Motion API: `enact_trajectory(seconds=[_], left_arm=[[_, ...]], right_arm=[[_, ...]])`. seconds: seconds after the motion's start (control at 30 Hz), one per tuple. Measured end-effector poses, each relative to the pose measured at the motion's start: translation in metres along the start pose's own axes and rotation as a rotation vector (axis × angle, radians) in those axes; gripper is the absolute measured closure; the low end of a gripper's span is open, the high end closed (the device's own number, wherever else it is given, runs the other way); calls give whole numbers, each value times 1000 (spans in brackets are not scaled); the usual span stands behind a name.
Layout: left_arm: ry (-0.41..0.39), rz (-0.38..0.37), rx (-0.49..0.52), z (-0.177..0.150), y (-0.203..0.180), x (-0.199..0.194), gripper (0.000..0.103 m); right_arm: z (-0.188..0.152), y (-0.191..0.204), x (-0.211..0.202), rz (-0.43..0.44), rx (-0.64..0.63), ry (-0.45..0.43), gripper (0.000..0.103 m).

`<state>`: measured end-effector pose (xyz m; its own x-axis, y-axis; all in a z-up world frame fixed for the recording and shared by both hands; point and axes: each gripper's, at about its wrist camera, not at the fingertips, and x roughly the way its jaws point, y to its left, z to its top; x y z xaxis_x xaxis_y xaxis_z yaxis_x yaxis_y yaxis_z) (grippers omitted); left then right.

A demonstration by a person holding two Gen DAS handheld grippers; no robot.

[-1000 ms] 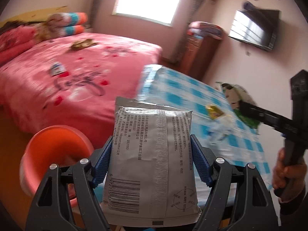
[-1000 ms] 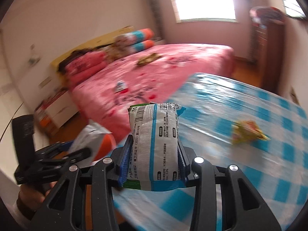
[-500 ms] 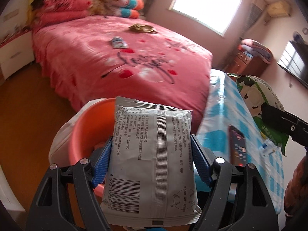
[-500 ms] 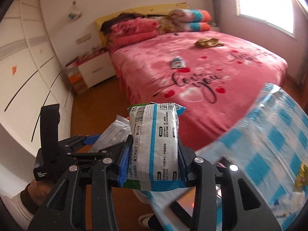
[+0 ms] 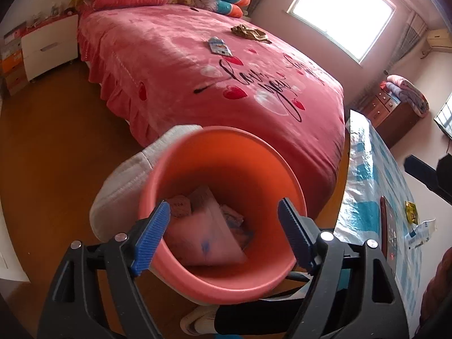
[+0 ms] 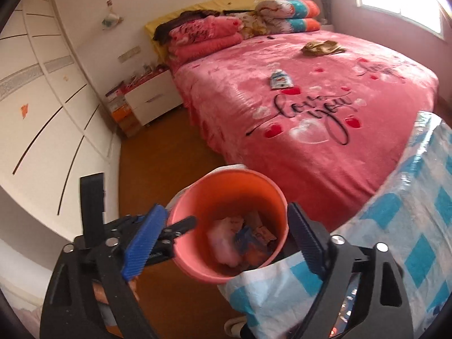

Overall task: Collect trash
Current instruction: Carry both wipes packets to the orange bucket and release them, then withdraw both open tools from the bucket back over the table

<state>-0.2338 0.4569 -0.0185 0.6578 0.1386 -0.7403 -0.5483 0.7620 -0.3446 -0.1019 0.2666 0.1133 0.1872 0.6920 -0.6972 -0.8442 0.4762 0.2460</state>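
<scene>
An orange-pink trash bucket [image 5: 271, 152] stands on the floor beside the bed; it also shows in the right wrist view [image 6: 226, 175]. Several wrappers lie inside it [image 5: 209, 234] [image 6: 243, 240]. My left gripper [image 5: 226, 237] is open and empty right above the bucket's mouth. My right gripper [image 6: 223, 240] is open and empty above the same bucket. The left gripper's body [image 6: 93, 206] shows at the left of the right wrist view. More trash lies apart: a blue-white packet [image 5: 219, 46] and a brown wrapper [image 5: 250, 32] on the bed, a yellow wrapper [image 5: 411, 215] on the table.
The pink bed [image 5: 197, 79] lies behind the bucket. A table with a blue checked cloth [image 5: 364, 186] stands at the right, with a dark remote [image 5: 388, 231] and a crumpled white wrapper [image 5: 421, 230]. A white nightstand [image 6: 152, 99] stands far left. Wood floor [image 5: 56, 147] surrounds the bucket.
Both grippers swung from the table over the bucket and opened. The grey packet left my left gripper and the white-blue packet left my right gripper; both now lie in the bucket.
</scene>
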Motion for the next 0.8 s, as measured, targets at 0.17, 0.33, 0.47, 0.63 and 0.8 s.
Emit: enact_trajectory(seconds=[0.17, 0.33, 0.47, 0.63, 0.8], left_arm=[[-106, -22, 2, 4, -5, -17, 16], [-244, -58, 27, 4, -18, -40, 12], [-310, -104, 50, 4, -31, -53, 12], [-380, -152, 121, 2, -57, -69, 12], [-359, -136, 221, -1, -94, -78, 11]], right_arm=[[-4, -18, -21, -29, 51, -35, 9], [-12, -35, -51, -45, 90, -117, 5], [-18, -44, -71, -61, 99, -167, 5], [-33, -50, -99, -86, 83, -231, 5], [-47, -58, -120, -102, 100, -268, 5]])
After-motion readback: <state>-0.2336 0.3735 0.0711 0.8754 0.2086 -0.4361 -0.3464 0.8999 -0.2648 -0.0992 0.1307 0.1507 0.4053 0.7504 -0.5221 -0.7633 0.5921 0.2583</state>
